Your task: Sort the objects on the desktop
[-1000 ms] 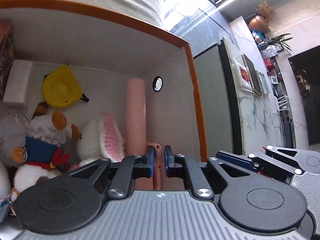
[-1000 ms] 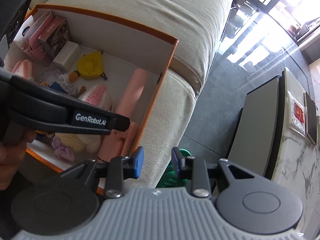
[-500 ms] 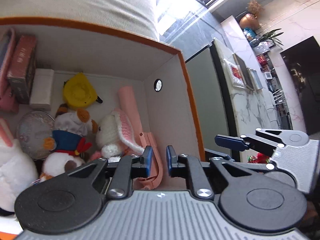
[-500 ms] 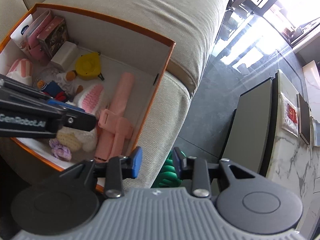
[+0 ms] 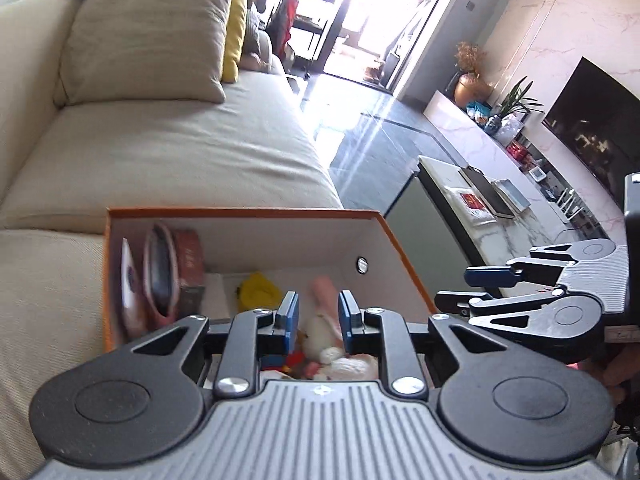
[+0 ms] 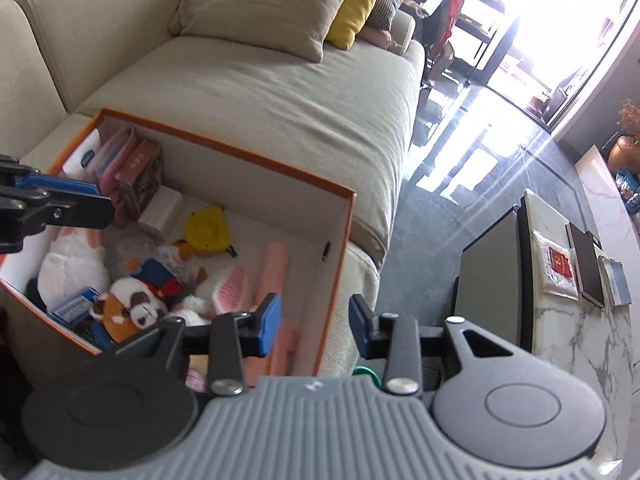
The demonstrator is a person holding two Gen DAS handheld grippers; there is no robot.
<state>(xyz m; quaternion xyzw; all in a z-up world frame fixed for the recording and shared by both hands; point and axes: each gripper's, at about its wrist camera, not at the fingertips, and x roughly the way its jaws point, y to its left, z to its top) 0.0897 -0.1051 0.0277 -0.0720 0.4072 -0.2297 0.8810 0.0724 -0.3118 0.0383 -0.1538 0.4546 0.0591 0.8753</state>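
Left wrist view shows the left gripper [image 5: 313, 317] above the near side of the box, pointing down into it. Its jaws are opening, with a narrow gap, and nothing is pressed between the blue pads [image 5: 289, 315]; the toys seen through the gap lie lower, on the box floor. Right wrist view shows the right gripper [image 6: 313, 323] over the near right corner of the box. Its jaws are also opening, a little wider, and they hold nothing.

Under both grippers is the orange box [image 6: 344, 240] with white inner walls, standing on the beige sofa [image 6: 256, 92]. The sorted things are inside it. A long pink tool [image 6: 272, 276] lies along the right wall. Beside it is a white and pink knitted toy [image 6: 226, 286], then a small duck toy in blue clothes [image 6: 160, 278] and a panda toy [image 6: 138, 308] close to the near wall. A yellow tape measure [image 6: 206, 232] lies near the far wall, just beside a small white block [image 6: 160, 210]. A brown box [image 6: 140, 176] and a pink pouch [image 6: 116, 160] stand upright in the far left corner. A big white plush [image 6: 72, 264] fills the left side.

Right of the sofa there is dark floor and a marble table [image 6: 580, 340] with books on it.
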